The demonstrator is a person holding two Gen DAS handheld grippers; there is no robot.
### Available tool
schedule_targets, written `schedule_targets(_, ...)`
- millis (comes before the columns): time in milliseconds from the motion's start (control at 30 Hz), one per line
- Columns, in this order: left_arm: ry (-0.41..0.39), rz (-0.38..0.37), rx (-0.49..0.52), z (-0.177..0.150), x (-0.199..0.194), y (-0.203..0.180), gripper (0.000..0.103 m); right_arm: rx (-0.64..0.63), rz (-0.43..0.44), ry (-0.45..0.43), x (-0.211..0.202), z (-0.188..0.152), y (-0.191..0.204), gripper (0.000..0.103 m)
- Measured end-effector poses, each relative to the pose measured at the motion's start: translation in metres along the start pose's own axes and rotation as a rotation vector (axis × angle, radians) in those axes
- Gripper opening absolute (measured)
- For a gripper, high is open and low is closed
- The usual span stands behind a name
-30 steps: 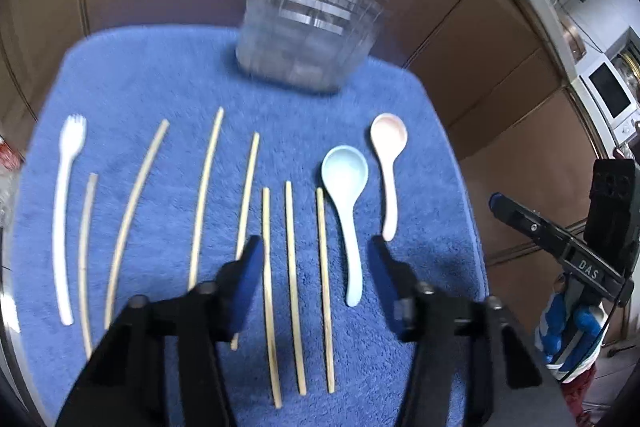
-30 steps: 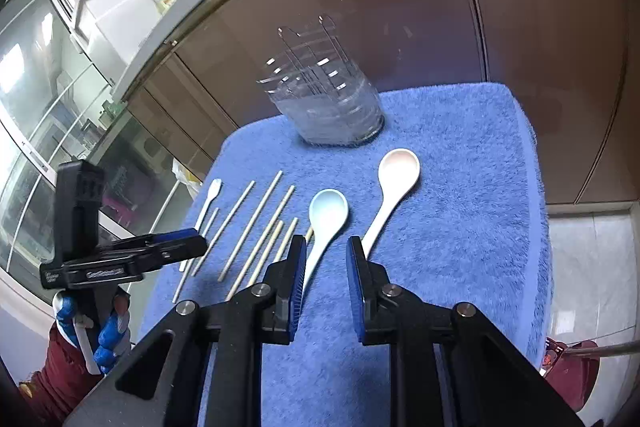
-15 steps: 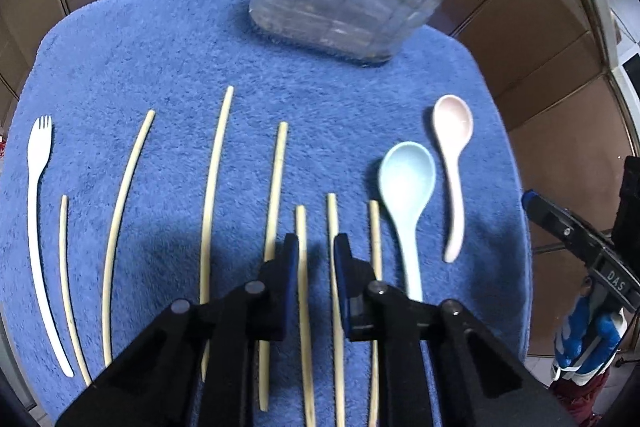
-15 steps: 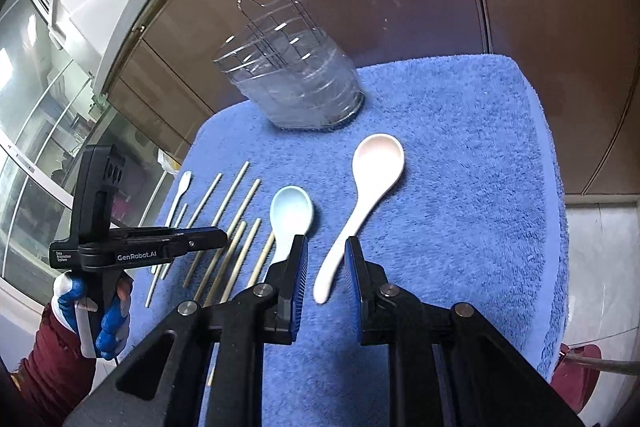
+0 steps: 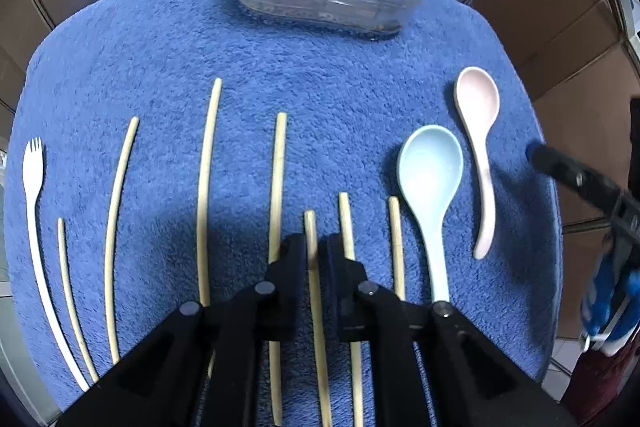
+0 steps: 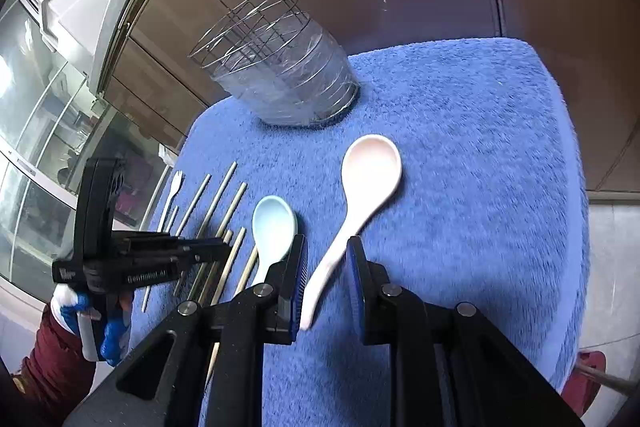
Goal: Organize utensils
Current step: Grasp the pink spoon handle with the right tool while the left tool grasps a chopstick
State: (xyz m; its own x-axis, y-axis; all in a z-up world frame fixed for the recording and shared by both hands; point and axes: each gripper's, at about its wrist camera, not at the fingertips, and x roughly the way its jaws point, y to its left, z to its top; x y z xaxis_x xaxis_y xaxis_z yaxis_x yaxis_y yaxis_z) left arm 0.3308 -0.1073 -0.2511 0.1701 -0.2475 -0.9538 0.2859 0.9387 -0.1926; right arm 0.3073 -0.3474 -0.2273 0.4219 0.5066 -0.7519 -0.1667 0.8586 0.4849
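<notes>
A blue towel [image 5: 320, 75] covered the work surface, and the wire utensil holder [image 6: 280, 75] with its clear liner stood at the towel's far edge. All the utensils lay in a row on the towel, nearer the cameras than the holder. Farthest to the holder's left lay a white plastic fork [image 5: 34, 227]. Beside it came a line of pale chopsticks. Then followed a light-blue spoon [image 5: 430, 187] and a pink spoon [image 5: 480, 147], the last thing in the row.

The left gripper [image 5: 312, 251] pointed steeply down over the short chopsticks just left of the blue spoon. Its jaws were pressed together on one chopstick [image 5: 316, 291], which ran straight between the pads and still lay on the towel.

The right gripper [image 6: 326, 267] hovered low over the pink spoon. Its jaws stood a little apart, one on each side of the spoon's handle, and the pads did not appear to press on it. The spoon's bowl pointed toward the holder.

At the picture's edge a blue-and-white gloved hand [image 6: 92, 323] with a dark red sleeve [image 6: 48, 375] gripped the left tool's handle.
</notes>
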Motion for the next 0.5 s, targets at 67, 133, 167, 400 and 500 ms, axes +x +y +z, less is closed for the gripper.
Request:
schedule_targets(67,0.008,0.011,0.006,0.003,0.003,-0.002,0.006,0.001,0.007,0.010,0.005,0.009,-0.004,0.021)
schedule_targets(133,0.015,0.015,0.009,0.007,0.006,-0.003,0.006,0.005,0.009,0.024,0.013,0.021,-0.010,0.021)
schedule_targets(167,0.018,0.015,0.009,0.011,0.011,-0.005,0.006,0.007,0.009,0.030,0.016,0.025,-0.013,0.021)
schedule_targets(400,0.029,0.015,0.014,0.012,0.005,0.000,0.005,0.003,-0.008,0.072,0.035,0.051,-0.028,0.021)
schedule_targets(500,0.028,0.017,0.017,0.012,0.004,-0.003,0.005,-0.008,-0.019,0.090,0.042,0.058,-0.030,0.021)
